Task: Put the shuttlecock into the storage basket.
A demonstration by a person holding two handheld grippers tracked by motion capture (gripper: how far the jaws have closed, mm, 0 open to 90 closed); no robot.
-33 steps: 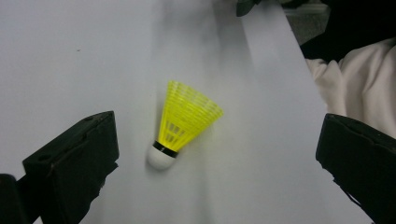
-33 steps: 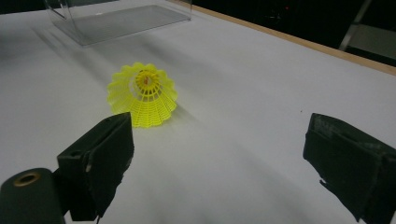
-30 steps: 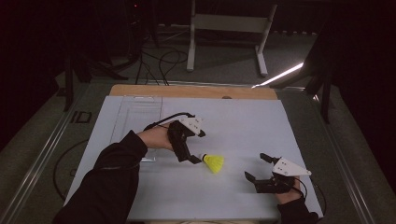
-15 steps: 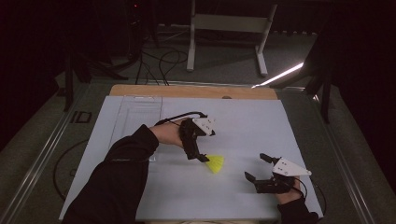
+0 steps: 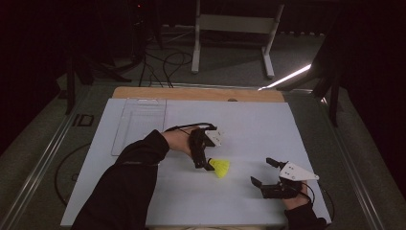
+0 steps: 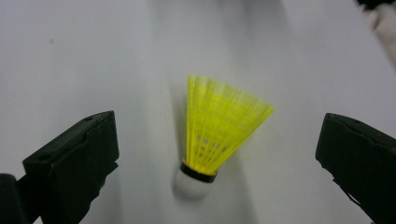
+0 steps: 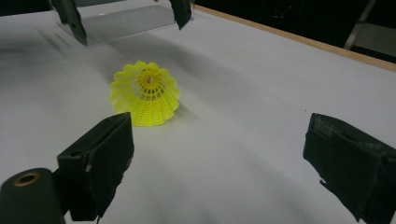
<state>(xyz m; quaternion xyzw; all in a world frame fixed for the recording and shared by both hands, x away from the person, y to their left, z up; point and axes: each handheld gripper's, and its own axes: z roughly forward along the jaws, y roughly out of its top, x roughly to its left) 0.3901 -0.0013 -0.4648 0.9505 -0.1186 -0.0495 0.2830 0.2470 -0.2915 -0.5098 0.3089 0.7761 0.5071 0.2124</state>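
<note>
High view: yellow shuttlecock (image 5: 220, 167) lying on its side on the white table (image 5: 249, 124), near the middle. Left gripper (image 5: 207, 165) poised right over its cork end; right gripper (image 5: 263, 172) resting well apart toward the near right edge, jaws spread, holding nothing.

Left gripper view: jaws wide apart, shuttlecock (image 6: 212, 135) between them — cork nearest, skirt fanning away — untouched by either.

Right gripper view: jaws wide and empty; shuttlecock (image 7: 145, 93) farther off, open skirt facing the camera.

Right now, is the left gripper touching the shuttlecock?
Apart. The left gripper view shows the left gripper open, white table showing between each jaw and the shuttlecock lying between them.
</note>
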